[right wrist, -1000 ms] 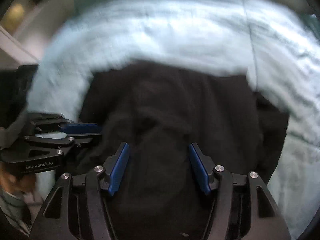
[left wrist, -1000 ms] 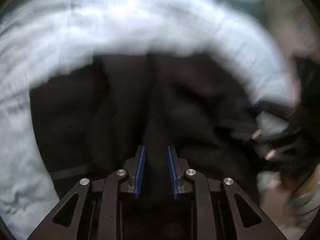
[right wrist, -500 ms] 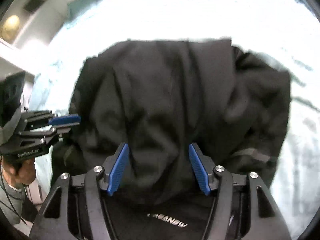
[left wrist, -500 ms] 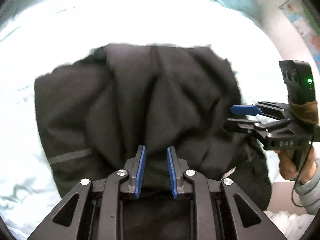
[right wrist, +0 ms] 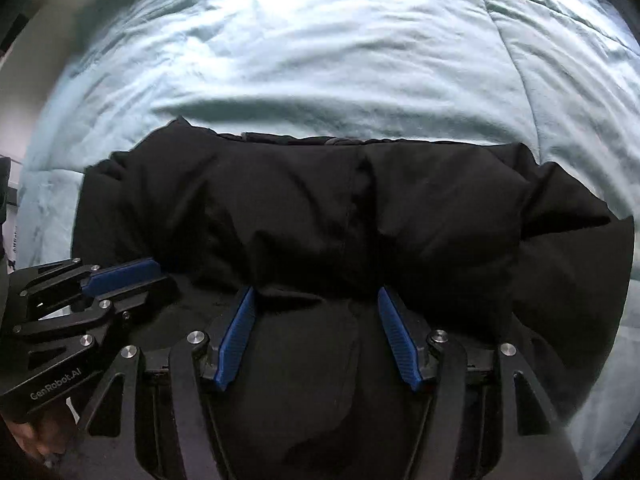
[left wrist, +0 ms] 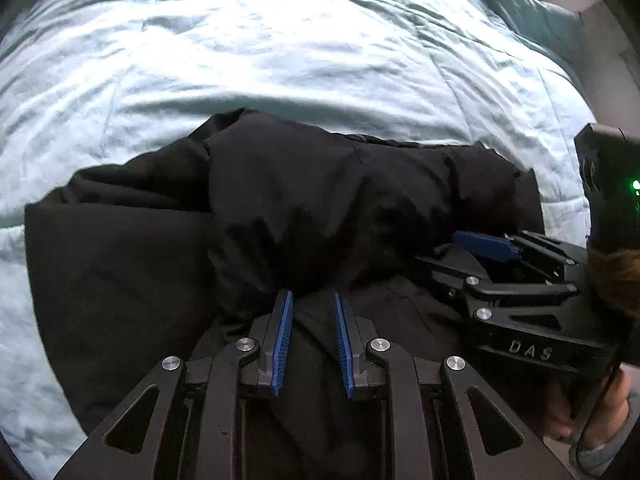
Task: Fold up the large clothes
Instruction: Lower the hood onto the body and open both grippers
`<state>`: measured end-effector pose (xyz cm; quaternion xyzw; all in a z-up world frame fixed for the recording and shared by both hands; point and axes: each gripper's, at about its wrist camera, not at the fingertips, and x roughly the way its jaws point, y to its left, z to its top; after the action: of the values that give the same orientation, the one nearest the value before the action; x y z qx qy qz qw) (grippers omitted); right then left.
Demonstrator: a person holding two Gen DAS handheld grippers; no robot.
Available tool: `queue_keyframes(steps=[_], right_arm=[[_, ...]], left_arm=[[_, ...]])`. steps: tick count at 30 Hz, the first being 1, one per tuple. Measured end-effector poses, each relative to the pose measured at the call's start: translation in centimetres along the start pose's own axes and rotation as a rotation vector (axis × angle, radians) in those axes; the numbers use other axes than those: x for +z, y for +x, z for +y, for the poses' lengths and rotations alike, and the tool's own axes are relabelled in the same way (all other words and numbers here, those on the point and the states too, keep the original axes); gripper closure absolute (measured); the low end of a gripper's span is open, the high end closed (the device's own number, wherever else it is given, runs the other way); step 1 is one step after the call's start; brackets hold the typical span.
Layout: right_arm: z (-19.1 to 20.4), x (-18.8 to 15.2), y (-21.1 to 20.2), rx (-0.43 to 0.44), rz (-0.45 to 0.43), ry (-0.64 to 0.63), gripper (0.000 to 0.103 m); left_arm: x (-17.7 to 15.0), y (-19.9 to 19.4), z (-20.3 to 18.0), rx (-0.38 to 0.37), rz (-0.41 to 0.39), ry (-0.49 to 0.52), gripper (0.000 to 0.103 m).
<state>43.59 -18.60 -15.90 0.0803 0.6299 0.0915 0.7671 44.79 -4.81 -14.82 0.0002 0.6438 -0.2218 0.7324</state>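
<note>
A large black padded jacket [left wrist: 304,216] lies on a pale blue bed, folded over into a thick bundle; it also fills the right wrist view [right wrist: 340,216]. My left gripper [left wrist: 311,312] is narrowly closed on a fold of the jacket's near edge. My right gripper [right wrist: 316,312] stands wide open over the jacket, fabric bulging between its fingers without being pinched. The right gripper also shows at the right of the left wrist view [left wrist: 480,248], and the left gripper shows at the left of the right wrist view [right wrist: 120,276].
The pale blue quilted bedspread [left wrist: 280,48] spreads out beyond the jacket [right wrist: 320,52]. A wall and the bed's edge show at the far left of the right wrist view [right wrist: 24,92]. A hand holds the right gripper's handle [left wrist: 600,420].
The jacket has come down from a lifted, hanging position and now lies folded on the bed. Both grippers have lowered with it and moved closer together.
</note>
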Motion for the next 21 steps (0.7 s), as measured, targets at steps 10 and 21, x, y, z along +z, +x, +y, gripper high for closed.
queue_keyframes(steps=[10, 21], right_arm=[[1.0, -7.0, -8.9, 0.115, -0.08, -0.123, 0.038], [-0.4, -10.3, -4.0, 0.043, 0.047, -0.002, 0.038]], left_arm=[[-5.8, -7.1, -1.9, -0.182, -0.037, 0.09, 0.08], [-9.8, -2.8, 0.3, -0.095, 0.033, -0.103, 0.082]])
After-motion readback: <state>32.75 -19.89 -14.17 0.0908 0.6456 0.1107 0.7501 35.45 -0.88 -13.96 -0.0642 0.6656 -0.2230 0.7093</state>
